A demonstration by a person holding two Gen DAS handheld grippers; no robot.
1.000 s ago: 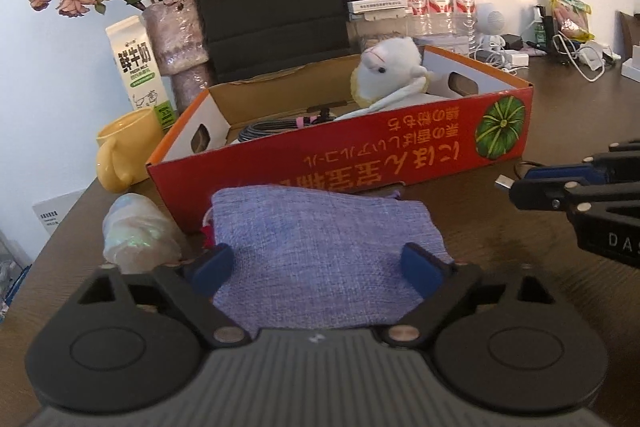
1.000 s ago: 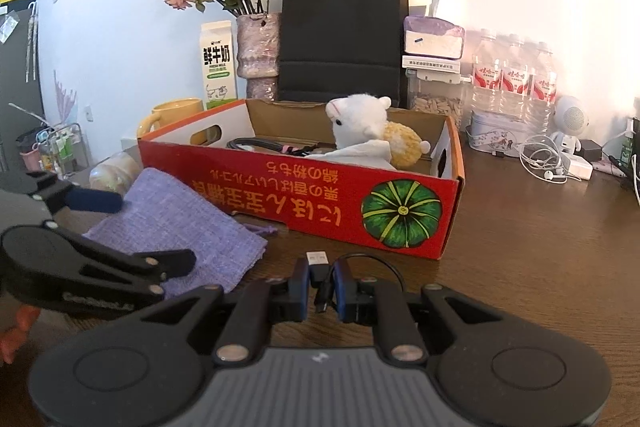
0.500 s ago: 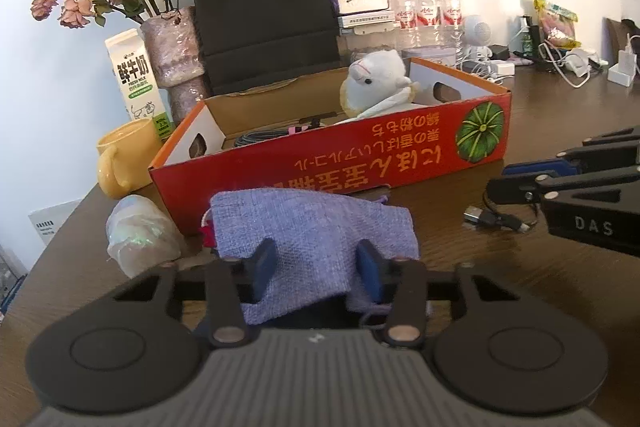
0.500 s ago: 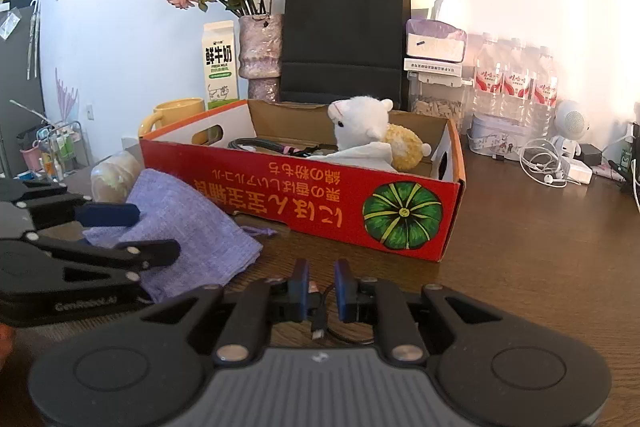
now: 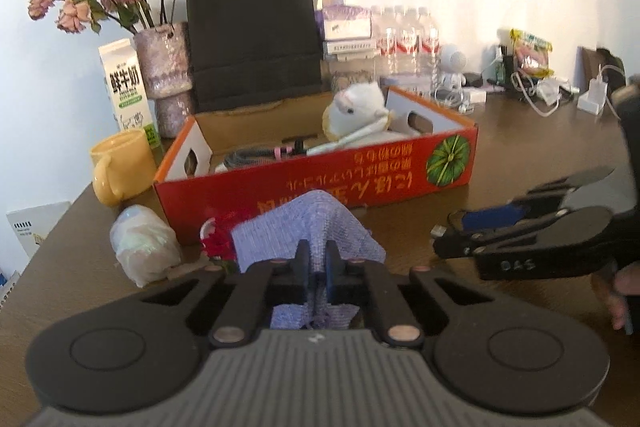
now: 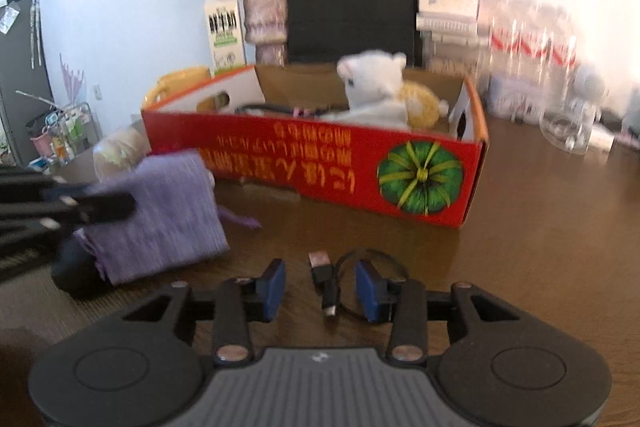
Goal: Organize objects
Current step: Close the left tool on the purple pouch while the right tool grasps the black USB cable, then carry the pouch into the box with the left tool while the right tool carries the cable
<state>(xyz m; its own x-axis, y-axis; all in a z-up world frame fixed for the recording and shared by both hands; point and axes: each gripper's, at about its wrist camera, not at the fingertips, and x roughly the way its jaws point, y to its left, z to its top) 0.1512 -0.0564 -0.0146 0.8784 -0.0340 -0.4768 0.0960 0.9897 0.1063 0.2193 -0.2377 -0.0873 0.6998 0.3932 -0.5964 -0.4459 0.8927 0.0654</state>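
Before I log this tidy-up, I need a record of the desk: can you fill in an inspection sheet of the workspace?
Surface: brown wooden table, mostly covered along the back.
Job's things: red cardboard box holding a white plush toy and a grey cord; purple cloth pouch lifted in front of it.
Clutter: yellow mug, milk carton, vase of dried roses, black paper bag, water bottles, crumpled plastic bag.
Grippers: left gripper jaws shut on the pouch; right gripper jaws just opened, touching nothing.
Cables: short black USB cable lying between the right jaws; chargers at the back right.
Surroundings: white wall; wire rack at far left.
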